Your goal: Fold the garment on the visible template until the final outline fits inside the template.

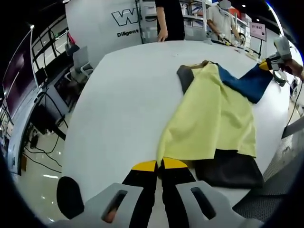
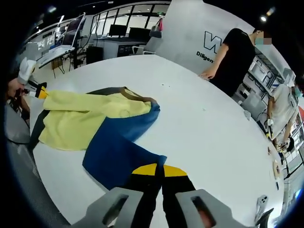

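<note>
A yellow garment (image 1: 209, 118) (image 2: 80, 116) with a blue sleeve (image 1: 249, 83) (image 2: 118, 147) lies spread on the white table (image 1: 123, 99) (image 2: 204, 123). Dark fabric (image 1: 230, 168) (image 2: 35, 126) shows under its edges; I cannot tell whether it is the template or part of the garment. My left gripper (image 1: 159, 165) (image 2: 40, 92) is shut on a corner of the yellow cloth. My right gripper (image 2: 160, 169) (image 1: 266, 64) is shut on the end of the blue sleeve, which is drawn out away from the yellow body.
A person in black (image 1: 168, 19) (image 2: 232, 52) leans a hand on the far table edge; another person (image 1: 221, 19) (image 2: 282, 109) stands beyond. Small items (image 2: 263, 202) lie near the table's right rim. Chairs (image 1: 80, 59) and desks stand off the table.
</note>
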